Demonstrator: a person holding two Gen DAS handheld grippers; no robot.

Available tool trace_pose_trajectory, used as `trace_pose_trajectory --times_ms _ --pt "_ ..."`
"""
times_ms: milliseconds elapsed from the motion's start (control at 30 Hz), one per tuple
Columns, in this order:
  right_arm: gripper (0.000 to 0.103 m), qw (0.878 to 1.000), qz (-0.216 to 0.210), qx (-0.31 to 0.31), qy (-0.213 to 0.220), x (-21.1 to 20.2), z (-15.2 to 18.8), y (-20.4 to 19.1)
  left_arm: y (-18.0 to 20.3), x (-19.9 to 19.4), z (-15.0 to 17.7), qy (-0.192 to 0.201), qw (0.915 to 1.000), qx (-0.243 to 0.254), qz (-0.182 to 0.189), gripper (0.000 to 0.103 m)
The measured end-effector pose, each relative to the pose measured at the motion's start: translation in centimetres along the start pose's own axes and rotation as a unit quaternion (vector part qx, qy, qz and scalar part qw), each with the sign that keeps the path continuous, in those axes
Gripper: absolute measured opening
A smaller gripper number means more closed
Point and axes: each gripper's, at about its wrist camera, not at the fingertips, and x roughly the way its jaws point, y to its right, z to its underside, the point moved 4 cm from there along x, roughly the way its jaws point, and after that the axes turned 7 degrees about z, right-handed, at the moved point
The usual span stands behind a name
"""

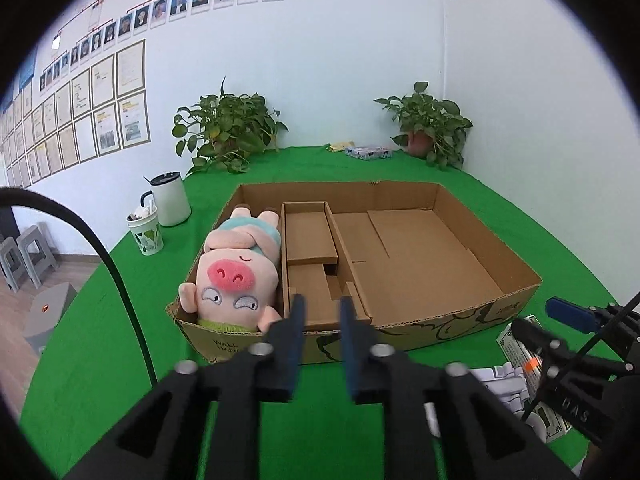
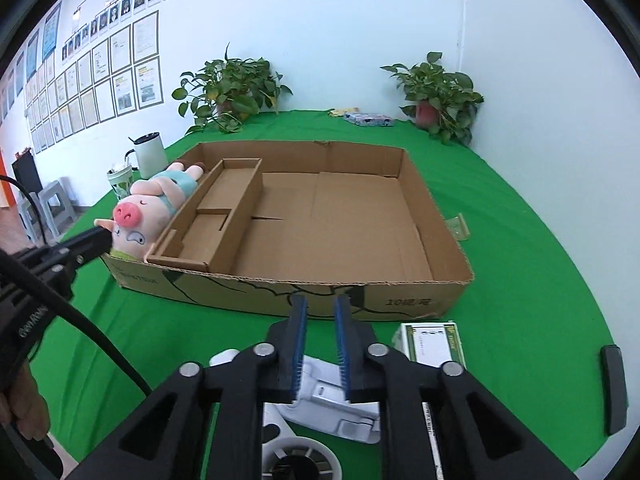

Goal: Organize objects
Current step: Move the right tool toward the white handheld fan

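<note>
Cardboard box (image 2: pixel 420 216) on the green counter (image 2: pixel 520 240) holds only the plush pig (image 1: pixel 236 276) at left; both our jaws gape empty, so next we judge the white device (image 2: pixel 332 400) under the right gripper (image 2: pixel 320 344) needs grasping

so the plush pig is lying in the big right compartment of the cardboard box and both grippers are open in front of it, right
Not quite. The plush pig lies in the narrow left compartment of the cardboard box, against its left wall; the big right compartment holds nothing. The left wrist view shows this best. The rest stands: the left gripper and right gripper are both open in front of the box.
</note>
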Motion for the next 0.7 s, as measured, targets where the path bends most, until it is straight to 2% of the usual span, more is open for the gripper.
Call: trace_pose_trajectory --times_ms 33,67,133,200,467,600,700 --pt "0.079 1.000 -0.005 0.003 0.005 -0.1 0.1 0.2 0.1 -0.4 -0.1 0.010 0.9999 -0.001 0.004 0.082" --pt "0.087 1.000 -0.012 0.009 0.013 -0.4 0.2 0.4 0.1 -0.8 -0.2 0.024 0.9997 -0.003 0.006 0.089" --pt "0.087 1.000 -0.021 0.012 0.018 -0.5 0.1 0.4 0.1 -1.4 -0.4 0.038 0.9992 -0.005 0.007 0.089" --pt "0.089 0.999 -0.024 0.010 0.020 -0.5 0.0 0.3 0.2 -1.2 -0.3 0.027 0.9996 -0.004 0.008 0.089" --pt "0.089 0.999 -0.034 -0.012 0.039 -1.3 0.2 0.9 0.1 -1.4 0.2 0.021 0.9996 -0.004 0.020 0.089" --pt "0.092 0.996 -0.071 -0.020 0.049 -2.7 1.0 1.7 0.3 -1.4 0.6 0.008 0.9996 0.006 0.027 0.089" --pt "0.095 0.991 -0.117 -0.038 0.061 -4.2 2.8 1.9 0.3 -1.4 1.2 -0.005 0.9994 0.011 0.033 0.089"
